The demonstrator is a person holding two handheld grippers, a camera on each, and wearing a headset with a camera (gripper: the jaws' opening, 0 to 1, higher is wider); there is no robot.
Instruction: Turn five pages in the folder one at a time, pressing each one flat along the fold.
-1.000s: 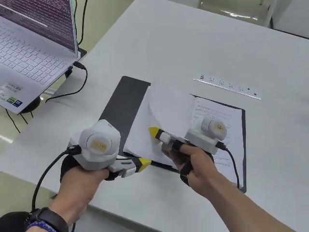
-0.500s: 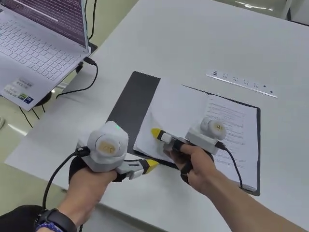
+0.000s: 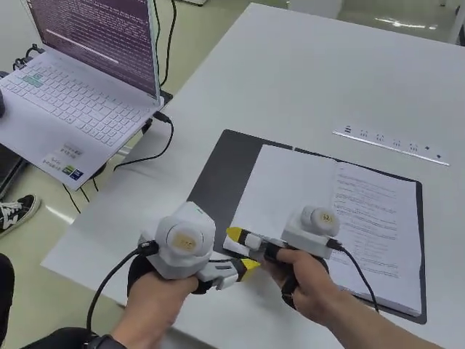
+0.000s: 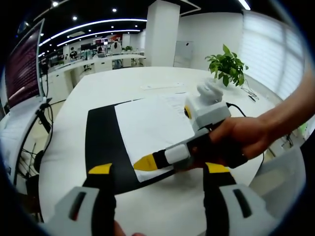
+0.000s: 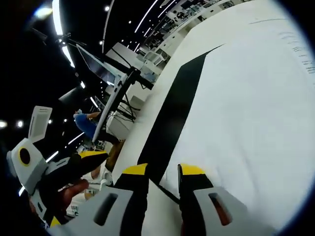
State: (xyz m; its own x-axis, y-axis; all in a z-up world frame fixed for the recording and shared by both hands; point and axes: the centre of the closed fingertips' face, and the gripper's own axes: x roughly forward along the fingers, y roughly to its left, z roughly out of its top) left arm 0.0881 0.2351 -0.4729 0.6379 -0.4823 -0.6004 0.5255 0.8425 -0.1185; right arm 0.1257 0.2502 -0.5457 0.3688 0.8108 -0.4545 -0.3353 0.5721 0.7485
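White paper page [image 3: 287, 193]: lying flat in black folder [image 3: 221, 178].
Right gripper [image 5: 163, 170]: narrowly parted, empty; you're likely pressing.
Left gripper [image 4: 158, 168]: gaping wide.
Next: sweeping along the fold.

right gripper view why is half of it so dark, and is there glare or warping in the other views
Right gripper view: rolled, the room beyond the white table is underexposed, ceiling lights streak. Left gripper view: fisheye bows the table's edge; the black folder cover is sharp. Head view: even light, faint glare at the table's far end.
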